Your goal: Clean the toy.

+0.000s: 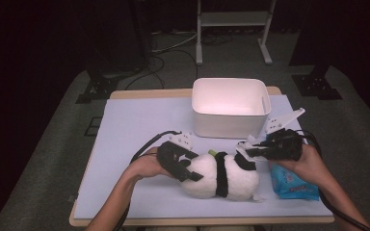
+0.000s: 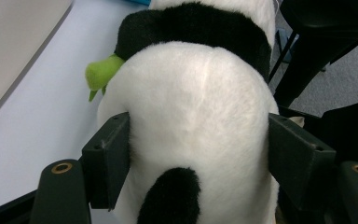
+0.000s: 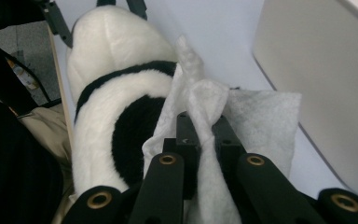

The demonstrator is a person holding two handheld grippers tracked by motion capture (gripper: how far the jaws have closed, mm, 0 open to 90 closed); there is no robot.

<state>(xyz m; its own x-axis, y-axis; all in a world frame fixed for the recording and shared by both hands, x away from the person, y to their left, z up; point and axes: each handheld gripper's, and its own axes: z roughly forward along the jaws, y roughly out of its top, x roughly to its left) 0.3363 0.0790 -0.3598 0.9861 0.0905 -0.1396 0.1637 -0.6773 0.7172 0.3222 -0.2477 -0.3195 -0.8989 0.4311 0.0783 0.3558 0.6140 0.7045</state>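
White plush, a panda toy (image 1: 221, 177), lies on its side just in front of the white bin (image 1: 230, 107). The left gripper (image 1: 189, 169) clamps the panda's rump between wide-set jaws. The right gripper (image 1: 248, 152), at the panda's head, pinches a white wipe (image 3: 205, 100), apparently touching the fur. A blue packet (image 1: 291, 185) lies beside the panda.

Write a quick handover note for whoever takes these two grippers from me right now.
Left gripper: jaws clamped on the rear of the panda plush, which lies on the table mat.
Right gripper: jaws shut on a white wipe, held against the panda's other end.
Blue wipe pack sits beside the right hand; white bin stands behind.
Done: panda steadied, wipe in hand. Left: probably wiping the plush; how far that has got cannot be told.
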